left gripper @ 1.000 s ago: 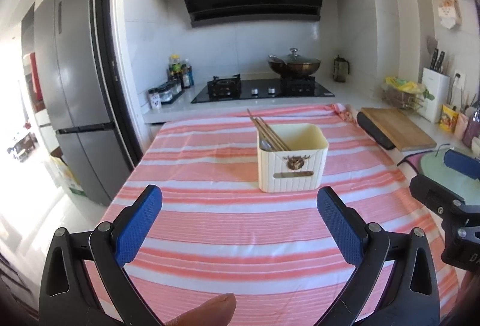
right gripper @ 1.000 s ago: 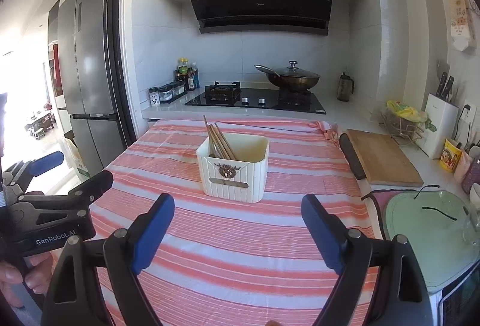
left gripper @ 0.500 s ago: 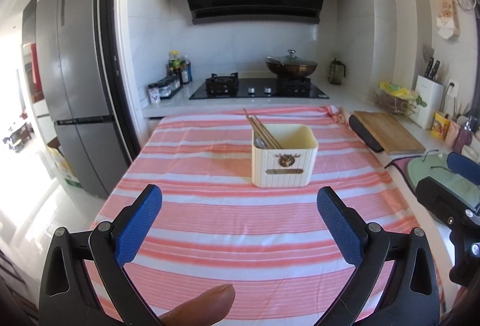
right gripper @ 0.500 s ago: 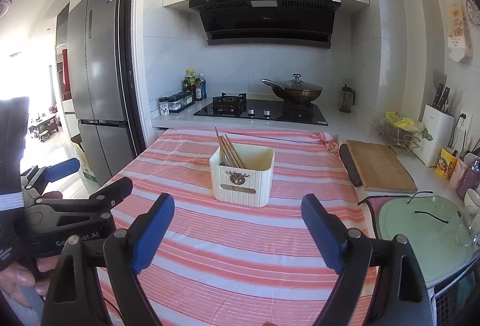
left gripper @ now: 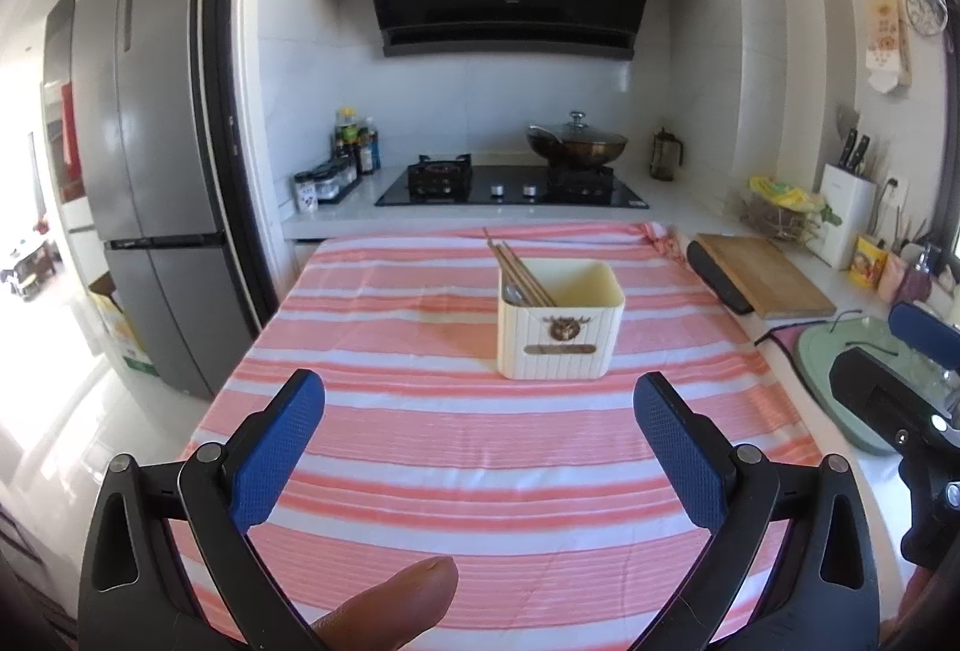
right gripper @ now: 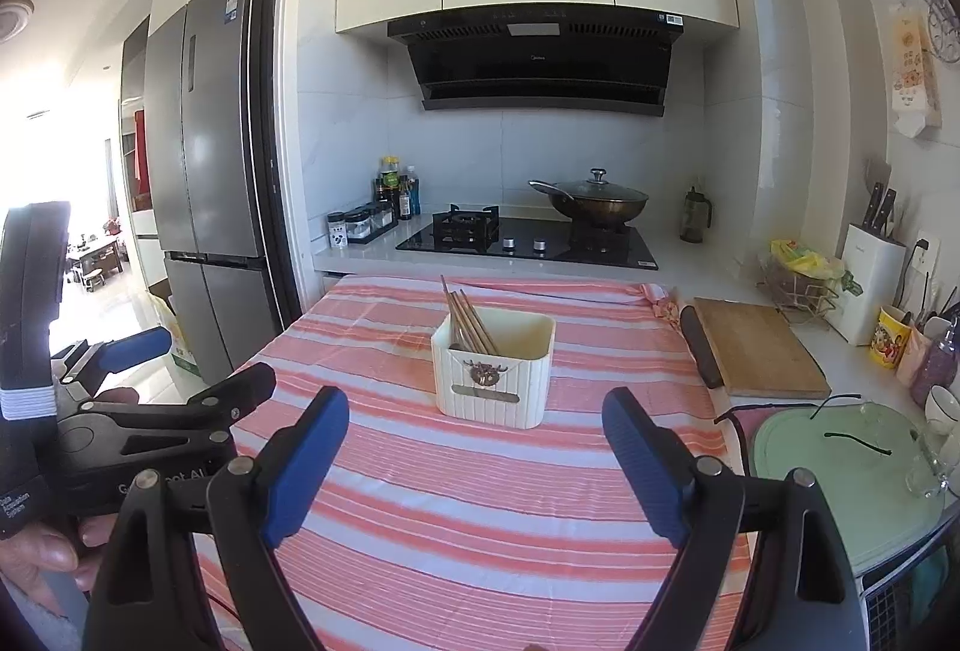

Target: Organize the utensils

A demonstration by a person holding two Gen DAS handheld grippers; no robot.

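A cream utensil holder [left gripper: 561,330] stands on the pink striped tablecloth [left gripper: 420,435]; it also shows in the right wrist view [right gripper: 492,372]. Wooden chopsticks [left gripper: 519,273] and a metal utensil lean in its left side; the chopsticks also show in the right wrist view [right gripper: 471,321]. My left gripper [left gripper: 480,417] is open and empty, well back from the holder. My right gripper [right gripper: 477,429] is open and empty, also back from the holder. The left gripper's body [right gripper: 150,423] shows at the left of the right wrist view.
A wooden cutting board [right gripper: 759,348] lies right of the cloth, a green lid [right gripper: 840,456] nearer. A stove with a wok [left gripper: 576,147], spice jars [left gripper: 330,177] and a fridge [left gripper: 150,171] stand behind. A knife block [right gripper: 870,282] and cups are far right.
Both grippers have pulled back and risen from the holder, which looks smaller and farther. Both stay open and empty.
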